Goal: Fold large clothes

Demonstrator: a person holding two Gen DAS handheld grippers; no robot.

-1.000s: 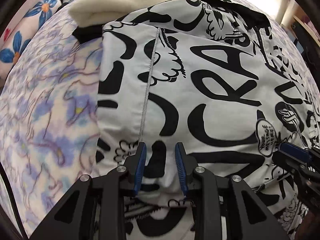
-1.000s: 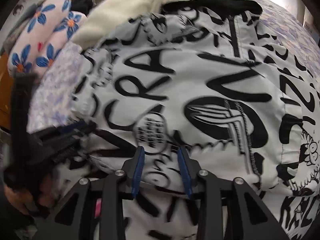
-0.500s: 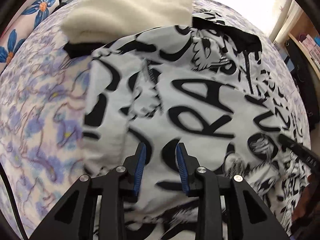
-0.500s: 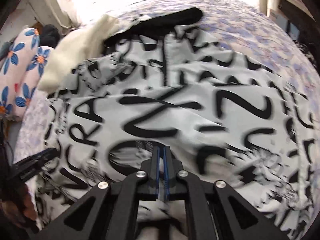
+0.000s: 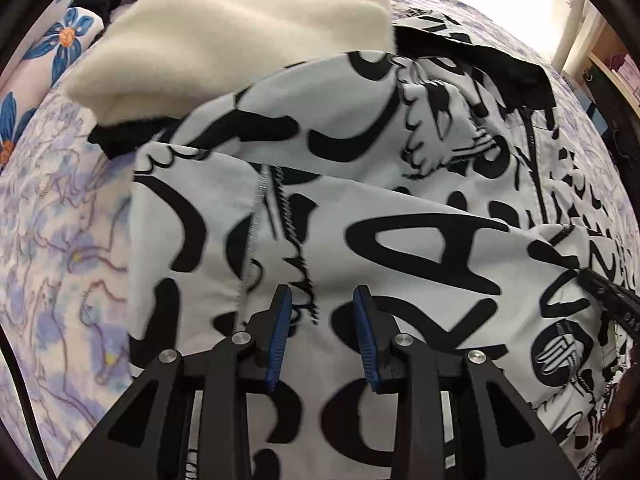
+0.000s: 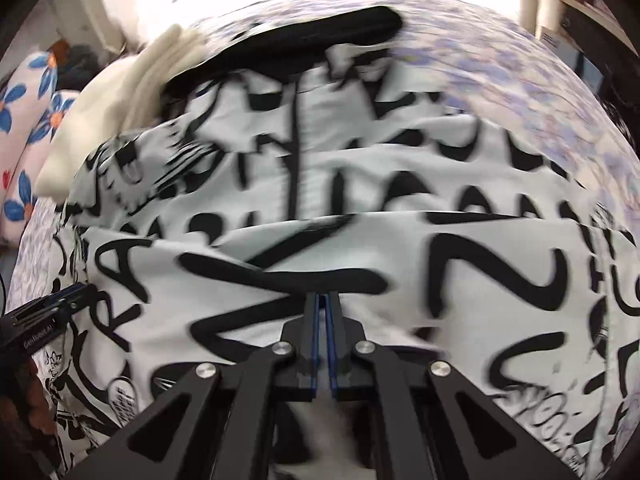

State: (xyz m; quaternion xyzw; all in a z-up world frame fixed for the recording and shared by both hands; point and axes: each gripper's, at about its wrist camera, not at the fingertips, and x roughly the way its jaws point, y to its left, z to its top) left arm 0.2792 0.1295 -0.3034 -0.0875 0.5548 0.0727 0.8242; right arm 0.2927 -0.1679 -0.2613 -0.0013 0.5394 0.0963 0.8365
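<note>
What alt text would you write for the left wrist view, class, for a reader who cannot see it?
A white garment printed with bold black lettering lies rumpled across a purple floral bedspread, the left gripper above it with blue-padded jaws apart. A folded cream fleece lies beyond, partly under the garment.

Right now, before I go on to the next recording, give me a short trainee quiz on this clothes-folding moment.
1. True or false: the folded cream fleece cloth lies at the far end of the white jacket printed with black lettering, away from both grippers.
2. Whose fingers are closed together? A) left gripper B) right gripper C) both
3. Fill in: the jacket is spread on a ______ floral bedsheet.

Key: 1 true; 2 B; 3 purple.
</note>
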